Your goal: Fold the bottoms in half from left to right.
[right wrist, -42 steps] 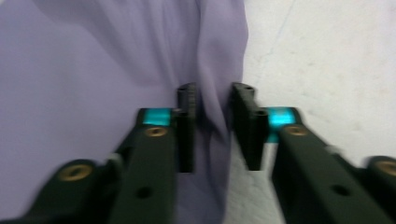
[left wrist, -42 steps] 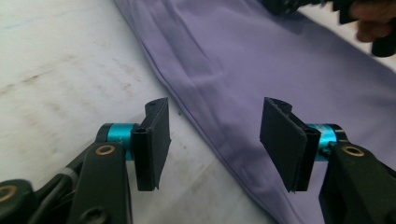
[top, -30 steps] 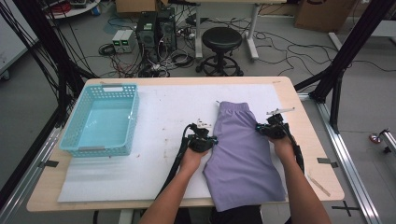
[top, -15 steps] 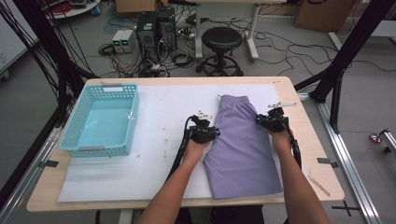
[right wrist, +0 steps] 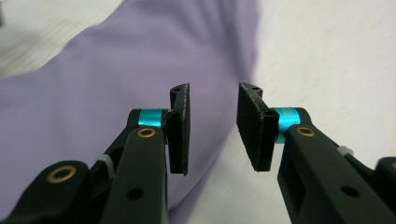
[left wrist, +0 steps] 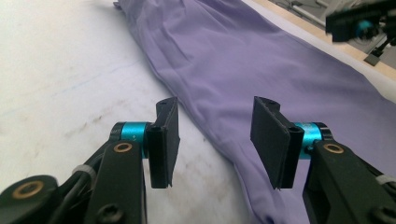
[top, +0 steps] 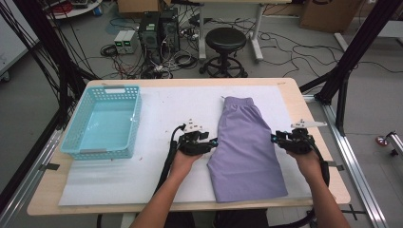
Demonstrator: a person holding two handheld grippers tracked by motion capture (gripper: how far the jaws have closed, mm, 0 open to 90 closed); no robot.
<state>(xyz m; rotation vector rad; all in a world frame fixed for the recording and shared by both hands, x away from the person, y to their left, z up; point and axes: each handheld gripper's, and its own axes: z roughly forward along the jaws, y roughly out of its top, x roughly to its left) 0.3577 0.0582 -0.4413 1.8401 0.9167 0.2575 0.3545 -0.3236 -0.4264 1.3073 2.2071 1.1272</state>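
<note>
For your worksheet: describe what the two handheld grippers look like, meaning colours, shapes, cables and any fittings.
Both the left gripper and the right gripper are black. Each has two flat rectangular pads carried on bright blue collars, with brass-coloured pivot pins in the arms behind. A black cable trails back from each. A pale plate tops each gripper. The person's forearms are bare, with no sleeves in view.

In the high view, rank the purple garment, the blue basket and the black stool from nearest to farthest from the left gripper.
From the left gripper:
1. Purple garment, right beside it on the mat, just off the jaws.
2. Blue basket, across the mat at the table's left end.
3. Black stool, on the floor beyond the table's far edge.
</note>
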